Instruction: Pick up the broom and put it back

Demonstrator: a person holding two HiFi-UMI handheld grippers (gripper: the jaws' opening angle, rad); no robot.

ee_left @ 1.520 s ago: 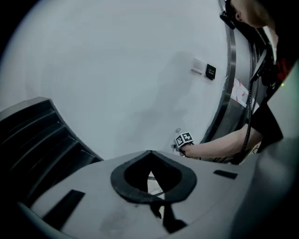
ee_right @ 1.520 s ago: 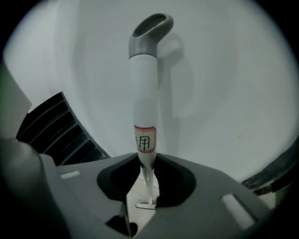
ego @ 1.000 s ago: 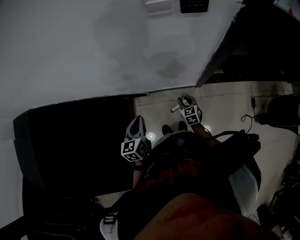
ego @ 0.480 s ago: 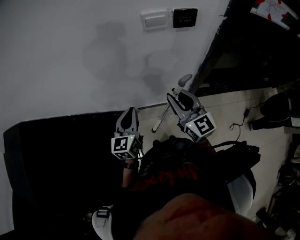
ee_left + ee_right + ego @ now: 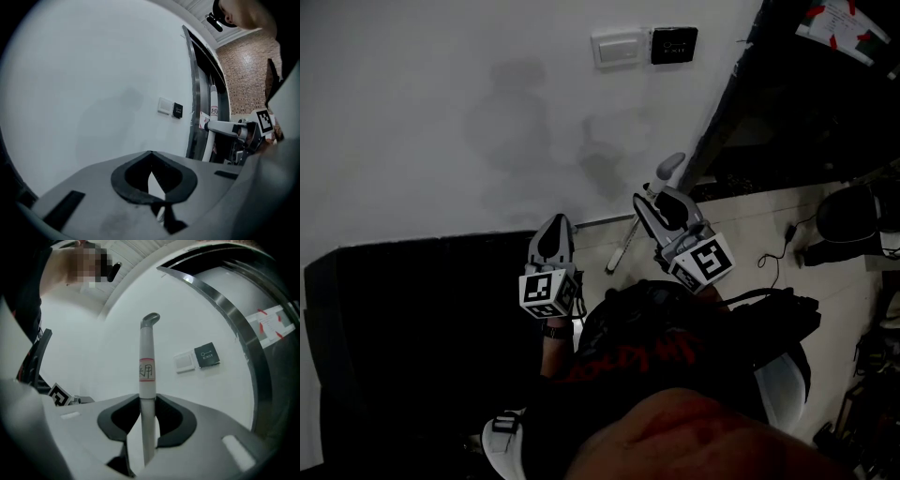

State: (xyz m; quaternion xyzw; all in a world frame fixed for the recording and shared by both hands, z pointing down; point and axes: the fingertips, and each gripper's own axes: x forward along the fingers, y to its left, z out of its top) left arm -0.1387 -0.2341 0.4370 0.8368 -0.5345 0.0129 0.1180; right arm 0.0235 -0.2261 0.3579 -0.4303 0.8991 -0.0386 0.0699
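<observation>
The broom's pale handle (image 5: 630, 236) slants down from a curved grey top end (image 5: 670, 169) in front of the white wall; its brush end is hidden. My right gripper (image 5: 661, 208) is shut on this handle below the top. In the right gripper view the handle (image 5: 146, 366) stands upright between the jaws, with a red-bordered label on it. My left gripper (image 5: 551, 236) hangs to the left of the broom and apart from it, shut with nothing in it. The left gripper view shows the handle (image 5: 219, 127) lying across at the right.
A white switch (image 5: 616, 47) and a black exit button (image 5: 673, 44) sit high on the wall. A dark door frame (image 5: 741, 103) rises at the right. A black block (image 5: 422, 319) fills the lower left. A dark chair (image 5: 853, 220) and cables stand at the right on the tiled floor.
My right gripper has risen from near the floor with the broom handle, which now stands up before the wall. My left gripper has risen a little.
</observation>
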